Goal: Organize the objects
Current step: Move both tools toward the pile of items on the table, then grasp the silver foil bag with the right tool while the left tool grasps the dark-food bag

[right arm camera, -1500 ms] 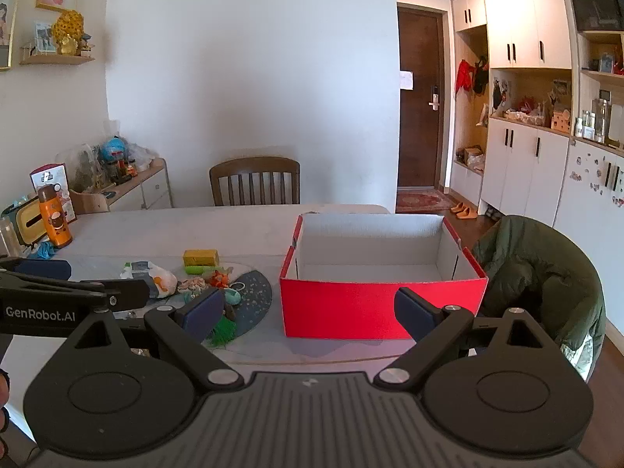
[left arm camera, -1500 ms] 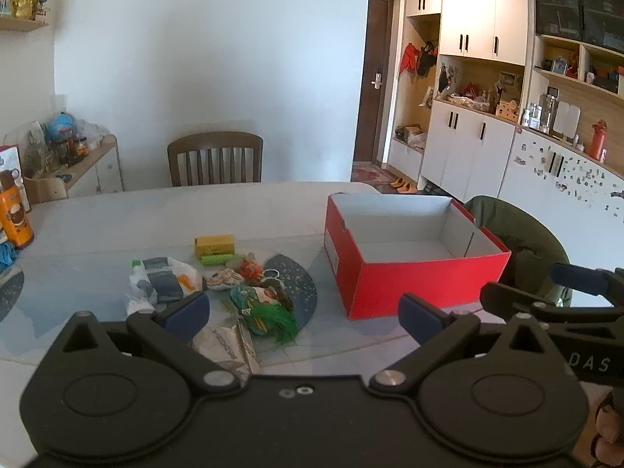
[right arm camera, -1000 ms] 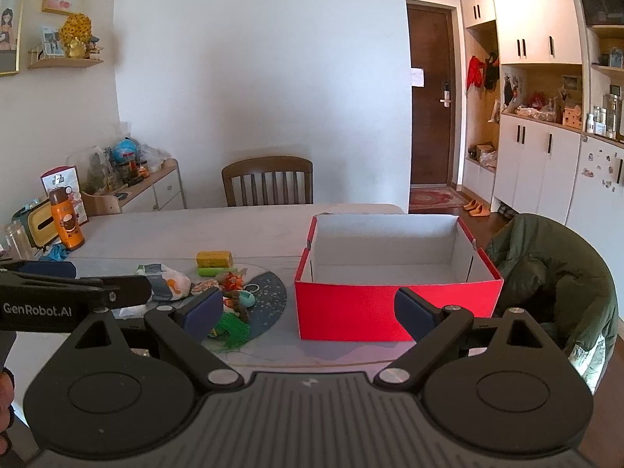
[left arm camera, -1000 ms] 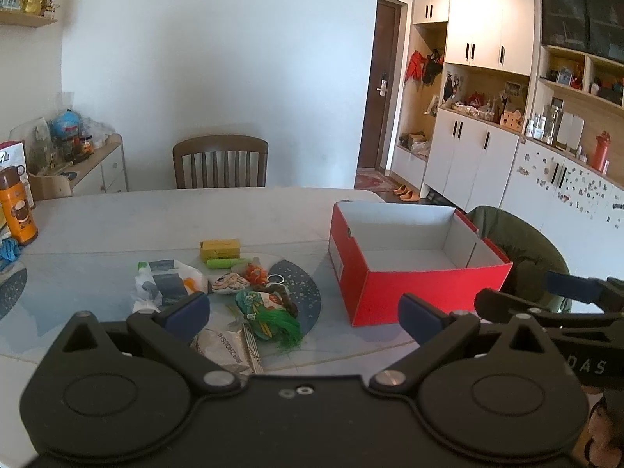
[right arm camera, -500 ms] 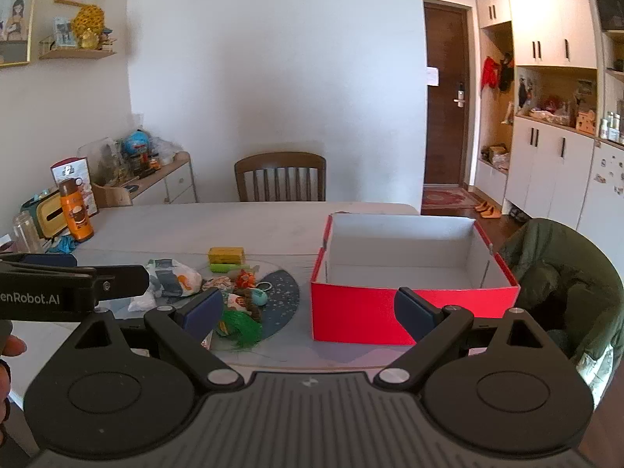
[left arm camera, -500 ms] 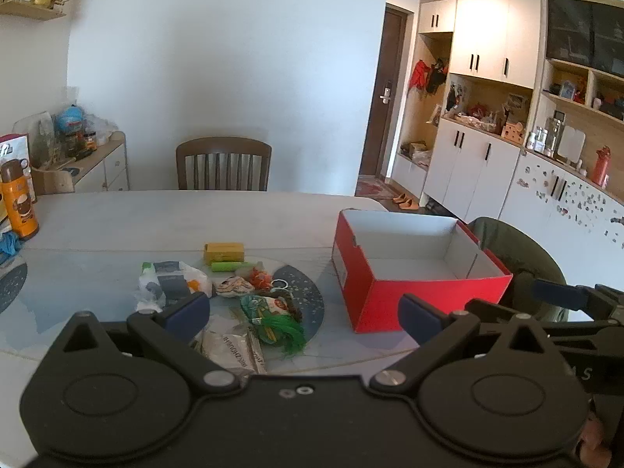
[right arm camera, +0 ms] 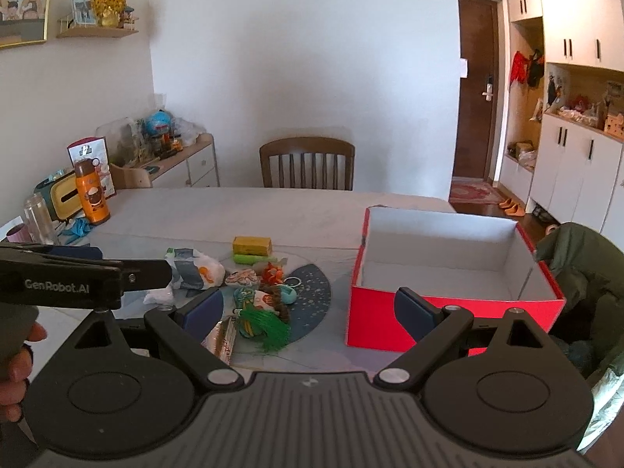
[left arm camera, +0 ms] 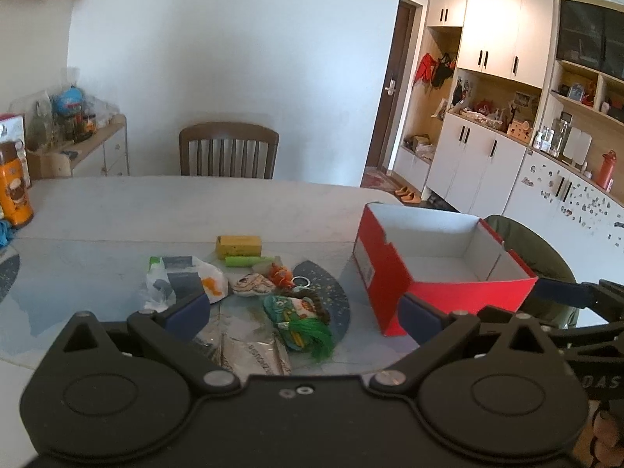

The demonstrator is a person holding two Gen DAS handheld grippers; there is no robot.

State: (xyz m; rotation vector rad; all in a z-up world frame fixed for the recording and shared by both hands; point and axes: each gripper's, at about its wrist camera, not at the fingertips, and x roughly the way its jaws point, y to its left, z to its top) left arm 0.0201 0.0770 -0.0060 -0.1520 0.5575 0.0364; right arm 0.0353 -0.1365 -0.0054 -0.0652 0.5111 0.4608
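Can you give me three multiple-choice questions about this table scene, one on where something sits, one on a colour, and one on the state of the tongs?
1. Where does the yellow block sit relative to the shoebox?
A. Inside it
B. On the table to its left
C. On the chair

2. What colour is the outside of the shoebox?
A. Red
B. Blue
C. Green

3. What state are the right tongs in?
A. Shut on the green tassel
B. Shut on the box rim
C. Open, holding nothing

Answers:
1. B, the block lies on the table among the loose items, apart from the box.
2. A, the front wall is bright red, only the inside is white.
3. C, both pads stand wide apart with only the table scene showing between them.
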